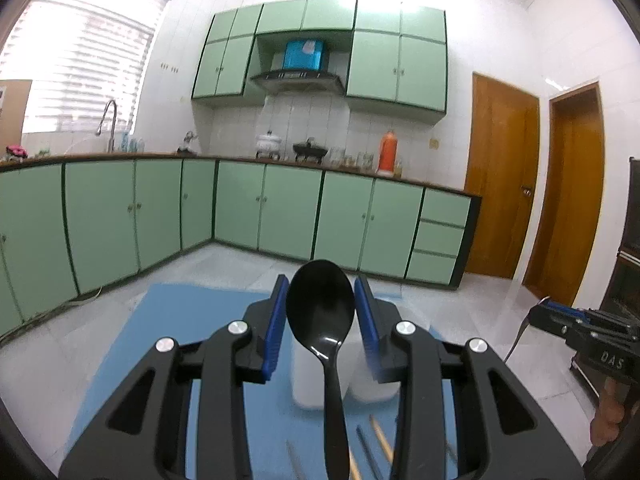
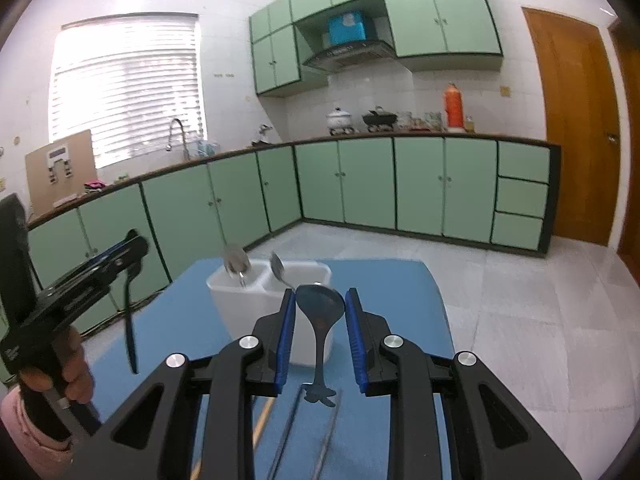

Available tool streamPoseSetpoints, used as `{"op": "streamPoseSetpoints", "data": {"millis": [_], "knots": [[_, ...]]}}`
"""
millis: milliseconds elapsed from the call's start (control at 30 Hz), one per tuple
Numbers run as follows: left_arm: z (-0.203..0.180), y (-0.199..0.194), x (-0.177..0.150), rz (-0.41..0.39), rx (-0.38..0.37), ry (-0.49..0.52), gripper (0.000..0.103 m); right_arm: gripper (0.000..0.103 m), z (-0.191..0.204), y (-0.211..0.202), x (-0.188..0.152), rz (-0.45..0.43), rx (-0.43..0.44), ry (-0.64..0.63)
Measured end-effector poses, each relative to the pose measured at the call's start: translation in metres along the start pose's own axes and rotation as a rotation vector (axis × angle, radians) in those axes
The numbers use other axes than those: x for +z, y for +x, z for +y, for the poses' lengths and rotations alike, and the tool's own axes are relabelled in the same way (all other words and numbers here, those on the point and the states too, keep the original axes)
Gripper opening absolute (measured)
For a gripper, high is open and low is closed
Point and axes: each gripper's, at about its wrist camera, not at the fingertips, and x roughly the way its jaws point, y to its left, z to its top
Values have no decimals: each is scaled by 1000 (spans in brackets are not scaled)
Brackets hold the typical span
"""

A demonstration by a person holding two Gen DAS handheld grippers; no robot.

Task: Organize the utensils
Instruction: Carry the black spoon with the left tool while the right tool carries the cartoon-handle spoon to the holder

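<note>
- Left gripper [image 1: 321, 322] is up off the mat, its blue pads pressed against the bowl of a black spoon [image 1: 320, 312]; the handle hangs down, which looks meant for a handle-first drop.
- Right gripper [image 2: 320, 330] carries a metal spoon [image 2: 320, 312] the same way, clamped at the bowl with the handle dangling.
- The white holder [image 2: 256, 304] stands on the blue mat [image 2: 400, 300], just ahead of the right gripper and below both. It has two compartments, side by side.
- Two metal spoons [image 2: 237, 261] already stand in it, one per compartment, bowls up. That seems to be the pattern being followed.
- Chopsticks [image 2: 260, 420] and thin metal pieces lie loose on the mat near the camera, apparently not yet sorted.
- My read: both spoons are raised high so the handles clear the holder's rim before lowering.
</note>
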Motion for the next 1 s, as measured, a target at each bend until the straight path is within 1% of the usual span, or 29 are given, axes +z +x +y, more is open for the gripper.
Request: {"op": "streamPoseSetpoints", "data": {"millis": [133,367,500,600,700,833,1000], "knots": [[-7,14,23,-65,-30,2,32,25,6,6,21,-26,32,-20],[-11,52,49,-117,-39,5,32,25,11,30,58,-54,86,-23],[-11,76,56,-136,-33,-5,32,25,11,49,74,-68,101,-20],[-10,96,53,-135,-28,2,32,25,11,68,82,-60,97,-17],[-9,112,42,-120,-20,6,32,25,9,88,83,-42,89,-9],[-3,131,29,-86,-20,-7,32,25,7,110,75,-14,79,-4],[3,136,17,-57,-27,-12,32,25,10,129,60,28,73,0]]}}
